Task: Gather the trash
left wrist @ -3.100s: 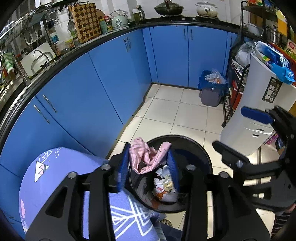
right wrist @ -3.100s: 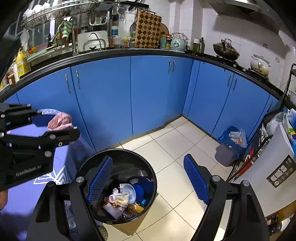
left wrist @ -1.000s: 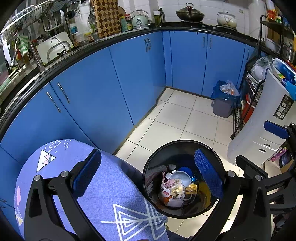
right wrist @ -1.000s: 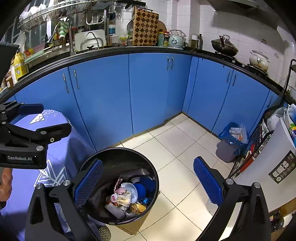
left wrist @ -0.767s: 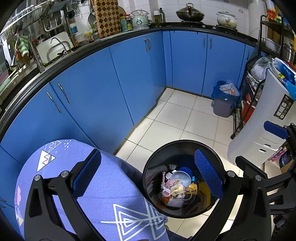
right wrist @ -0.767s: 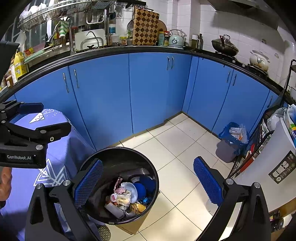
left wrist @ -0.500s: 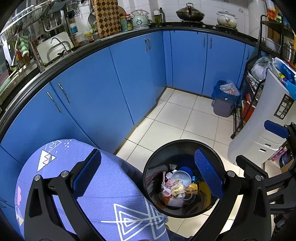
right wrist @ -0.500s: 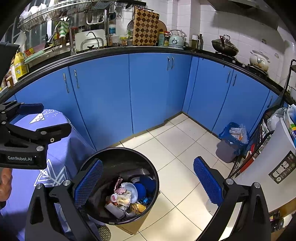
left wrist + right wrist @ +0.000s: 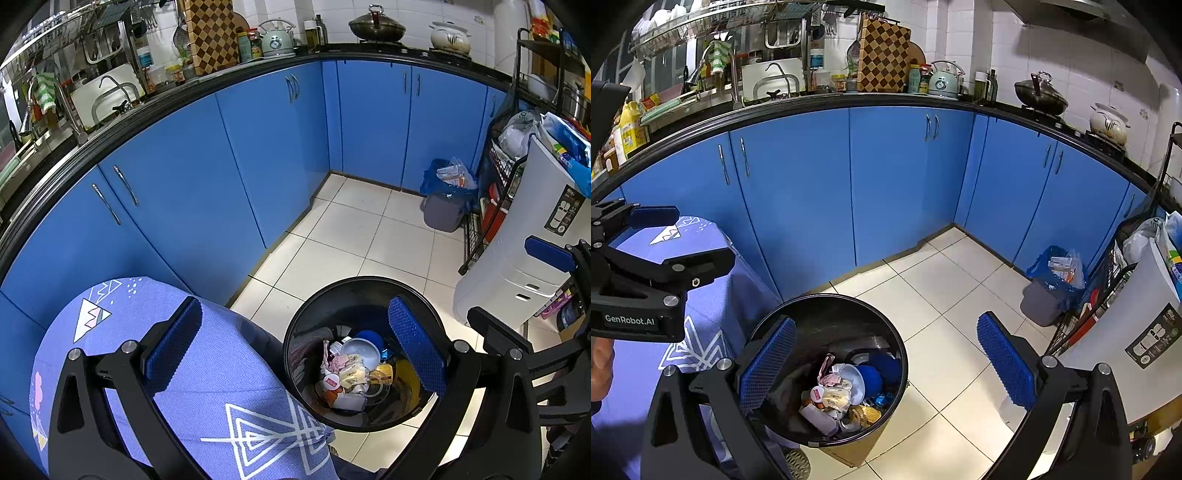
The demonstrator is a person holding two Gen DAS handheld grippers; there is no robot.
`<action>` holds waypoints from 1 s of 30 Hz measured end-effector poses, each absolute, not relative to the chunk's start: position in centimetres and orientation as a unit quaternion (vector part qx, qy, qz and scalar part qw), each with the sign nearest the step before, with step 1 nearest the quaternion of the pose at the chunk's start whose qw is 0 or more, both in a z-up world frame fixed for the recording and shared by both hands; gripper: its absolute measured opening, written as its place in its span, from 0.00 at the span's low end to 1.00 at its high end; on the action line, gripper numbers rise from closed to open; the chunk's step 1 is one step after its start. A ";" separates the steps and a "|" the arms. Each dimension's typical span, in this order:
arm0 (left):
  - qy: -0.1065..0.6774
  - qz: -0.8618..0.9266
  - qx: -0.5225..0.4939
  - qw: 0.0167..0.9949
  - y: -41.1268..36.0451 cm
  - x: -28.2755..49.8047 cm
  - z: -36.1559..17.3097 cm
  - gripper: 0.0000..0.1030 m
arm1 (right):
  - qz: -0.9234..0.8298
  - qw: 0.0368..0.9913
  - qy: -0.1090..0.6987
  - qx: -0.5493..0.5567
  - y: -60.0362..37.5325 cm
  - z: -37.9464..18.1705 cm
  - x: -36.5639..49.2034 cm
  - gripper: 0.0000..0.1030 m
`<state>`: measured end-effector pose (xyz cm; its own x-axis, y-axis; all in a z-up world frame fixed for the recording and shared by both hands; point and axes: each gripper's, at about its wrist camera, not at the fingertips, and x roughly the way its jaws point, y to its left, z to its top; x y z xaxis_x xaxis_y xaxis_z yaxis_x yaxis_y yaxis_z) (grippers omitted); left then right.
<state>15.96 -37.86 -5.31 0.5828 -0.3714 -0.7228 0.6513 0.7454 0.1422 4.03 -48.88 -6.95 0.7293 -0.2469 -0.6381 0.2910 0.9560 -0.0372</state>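
Step, left wrist view: drop appears done; left gripper [image 9: 291, 343] spread wide, empty, above near edge of black bin [image 9: 369, 291].
Bin contents: mixed trash [image 9: 351, 373] — wrappers, white cup lid, blue scraps — low inside.
Near left: purple cloth [image 9: 207, 369] on bench, no trash visible on it.
Right wrist view: right gripper [image 9: 886, 354] also spread, empty, right of bin.
Far right: small bin [image 9: 1043, 299], blue liner, holds packets.
Next: locate another piece; none visible.

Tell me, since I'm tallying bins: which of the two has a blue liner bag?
The small grey bin by the wire rack; the big round black bin beneath the claws shows none.
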 end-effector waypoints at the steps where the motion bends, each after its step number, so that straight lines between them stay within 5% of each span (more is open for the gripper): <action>1: 0.349 -0.295 0.201 0.867 -37.8 15.9 -5.3 0.97 | -0.145 0.929 0.338 0.033 -48.9 -6.9 4.0 0.93; 30: 0.349 -0.295 0.200 0.867 -38.0 15.8 -5.5 0.97 | -0.144 0.929 0.339 0.031 -48.8 -6.9 4.1 0.93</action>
<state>15.79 -37.96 -5.53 0.5824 -0.3721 -0.7228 0.6512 0.7457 0.1409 4.06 -48.75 -6.88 0.7285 -0.2469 -0.6391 0.2895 0.9564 -0.0395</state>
